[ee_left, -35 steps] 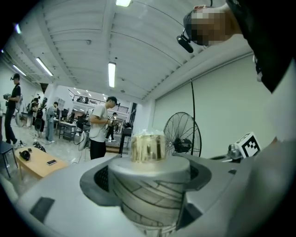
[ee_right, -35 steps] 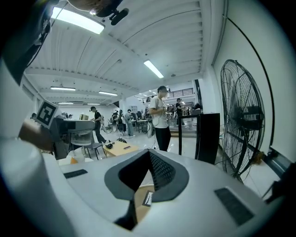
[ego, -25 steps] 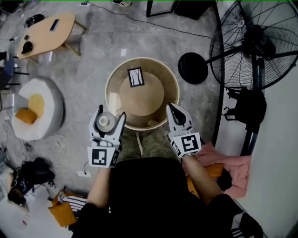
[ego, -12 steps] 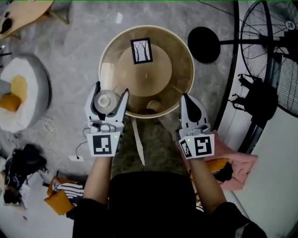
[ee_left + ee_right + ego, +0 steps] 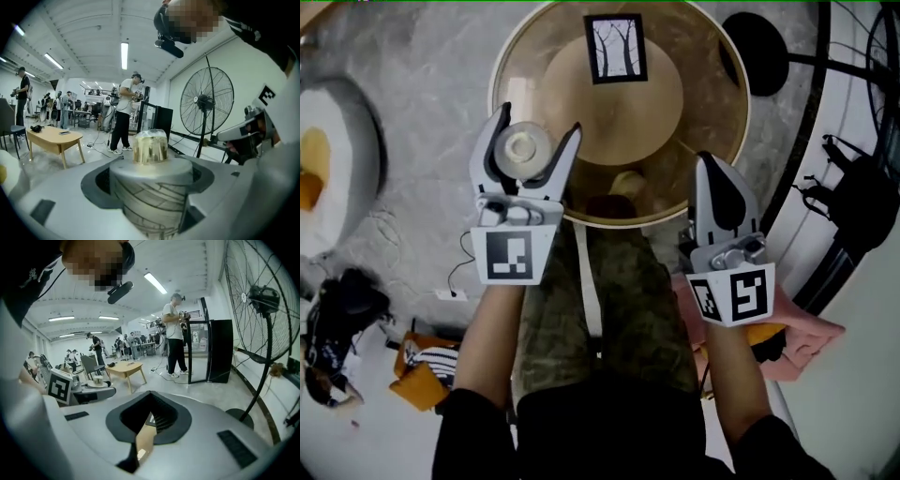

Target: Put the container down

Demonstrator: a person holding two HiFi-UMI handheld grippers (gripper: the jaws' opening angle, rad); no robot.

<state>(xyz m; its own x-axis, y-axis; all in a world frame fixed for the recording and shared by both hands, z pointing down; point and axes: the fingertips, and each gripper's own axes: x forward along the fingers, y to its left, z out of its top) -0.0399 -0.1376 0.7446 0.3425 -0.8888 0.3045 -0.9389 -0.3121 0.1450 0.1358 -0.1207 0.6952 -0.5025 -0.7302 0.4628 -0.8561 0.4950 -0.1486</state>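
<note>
**A:** Item 1, left claw (image 5: 534, 131): jaws clamped on the container (image 5: 522, 148), a pale cylinder with a small capped neck, held upright. Location?

**B:** At the 8 o'clock rim of the round counter (image 5: 712, 112), apparently just inside the edge. Its height above the top cannot be told.

**A:** Item 2, right claw (image 5: 715, 173): jaws together, nothing between them, parked at the 5 o'clock rim. Further out?

**B:** Item 3, a small pale object (image 5: 623, 183) on the counter at 6 o'clock, between the two claws. Item 4, a tree-print card (image 5: 616, 47) at 12 o'clock.

**A:** Hazards?

**B:** In my judgement there are three.
- **Edge:** released this close to the rim, the base may overhang and the container would tip to the floor.
- **Height:** opening the jaws before the base touches would drop it, and it could bounce or roll.
- **Neighbour:** drifting toward 6 o'clock risks knocking the pale object.

Setting it down further toward the centre would be safer.
</note>
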